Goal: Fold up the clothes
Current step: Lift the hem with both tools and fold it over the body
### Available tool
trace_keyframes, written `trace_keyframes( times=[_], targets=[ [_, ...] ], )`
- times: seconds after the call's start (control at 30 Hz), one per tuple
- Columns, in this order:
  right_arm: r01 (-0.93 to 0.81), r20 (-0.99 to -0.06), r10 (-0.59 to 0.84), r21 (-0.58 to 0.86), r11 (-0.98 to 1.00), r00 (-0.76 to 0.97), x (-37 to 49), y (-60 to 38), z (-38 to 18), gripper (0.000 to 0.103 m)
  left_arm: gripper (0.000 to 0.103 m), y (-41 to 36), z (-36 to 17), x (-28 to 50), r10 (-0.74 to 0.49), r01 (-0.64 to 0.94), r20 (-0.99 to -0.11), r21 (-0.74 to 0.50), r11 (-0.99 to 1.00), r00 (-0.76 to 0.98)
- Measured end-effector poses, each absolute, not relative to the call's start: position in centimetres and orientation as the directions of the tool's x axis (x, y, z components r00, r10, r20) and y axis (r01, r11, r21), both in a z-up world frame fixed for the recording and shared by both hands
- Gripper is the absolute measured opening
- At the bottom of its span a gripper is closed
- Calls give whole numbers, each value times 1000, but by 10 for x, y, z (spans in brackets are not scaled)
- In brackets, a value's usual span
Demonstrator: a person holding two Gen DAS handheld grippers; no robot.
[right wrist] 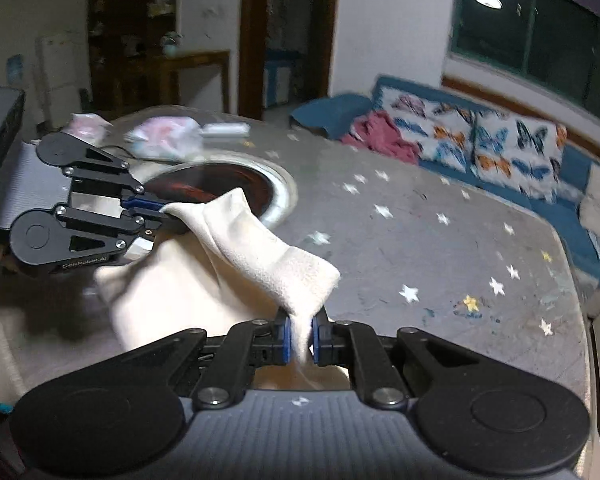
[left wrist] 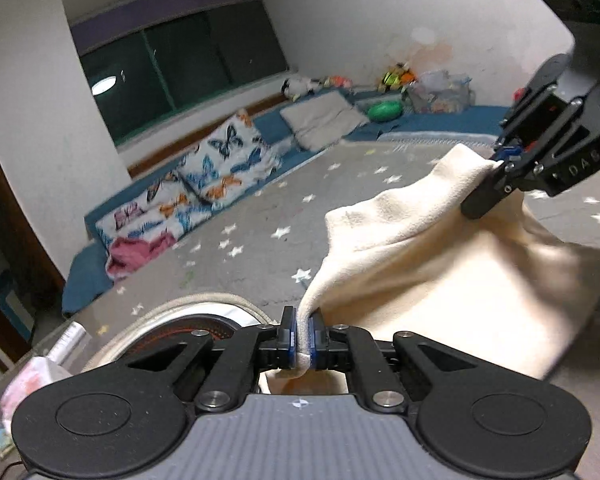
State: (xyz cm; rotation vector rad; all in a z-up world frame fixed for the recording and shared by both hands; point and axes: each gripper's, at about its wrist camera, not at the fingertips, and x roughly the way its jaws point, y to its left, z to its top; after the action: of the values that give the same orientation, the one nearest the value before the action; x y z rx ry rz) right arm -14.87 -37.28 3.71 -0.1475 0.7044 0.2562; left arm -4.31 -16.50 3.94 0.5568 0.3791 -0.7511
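Aloft, cream garment (left wrist: 440, 264) pinched between left gripper (left wrist: 303, 338) and right gripper (right wrist: 300, 336).

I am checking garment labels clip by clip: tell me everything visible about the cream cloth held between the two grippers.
The cream cloth is a soft, fleecy-looking fabric, plain and off-white, with no print showing. It hangs lifted over the grey star-patterned table, pinched at two spots: the left gripper is shut on one bunched edge, the right gripper on another. Between them the top edge sags in loose folds, and the rest drapes down toward the table. Blur hides seams, and I cannot tell what kind of garment it is.
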Motion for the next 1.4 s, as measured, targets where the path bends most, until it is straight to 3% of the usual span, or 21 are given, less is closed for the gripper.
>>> trace_keyframes(
  times=[0.2, 0.27, 0.33, 0.4, 0.53, 0.67, 1.0, 1.17, 1.4],
  targets=[
    [-183, -699, 145, 20, 983, 701, -112, -392, -2, 20, 12, -181, 11, -12, -471, 711, -575, 309, 631, 669],
    [-145, -695, 120, 23, 989, 709, -110, -397, -8, 28, 21, -179, 11, -12, -468, 705, -573, 308, 639, 673],
    [-104, -688, 91, 23, 994, 720, -113, -403, -7, 29, 27, -176, 14, -12, -456, 685, -559, 313, 658, 693],
    [-65, -671, 69, 31, 997, 738, -119, -408, -1, 34, 27, -172, 17, -13, -444, 664, -551, 301, 684, 707],
    [-12, -640, 38, 45, 999, 768, -133, -412, 13, 34, 27, -157, 29, -19, -446, 636, -536, 242, 733, 717],
    [-1, -643, 42, 63, 998, 764, -151, -411, 14, 34, 38, -137, 36, -40, -467, 636, -537, 180, 750, 702],
    [97, -672, 5, 114, 989, 740, -183, -430, -9, 30, 38, -113, 26, -73, -439, 609, -584, 122, 784, 683],
    [78, -669, 28, 129, 989, 742, -179, -429, -15, 19, 38, -109, 35, -80, -449, 598, -569, 95, 796, 689],
    [44, -675, 32, 96, 994, 738, -173, -423, -24, 18, 38, -122, 28, -82, -467, 652, -591, 136, 746, 658]
  ],
)
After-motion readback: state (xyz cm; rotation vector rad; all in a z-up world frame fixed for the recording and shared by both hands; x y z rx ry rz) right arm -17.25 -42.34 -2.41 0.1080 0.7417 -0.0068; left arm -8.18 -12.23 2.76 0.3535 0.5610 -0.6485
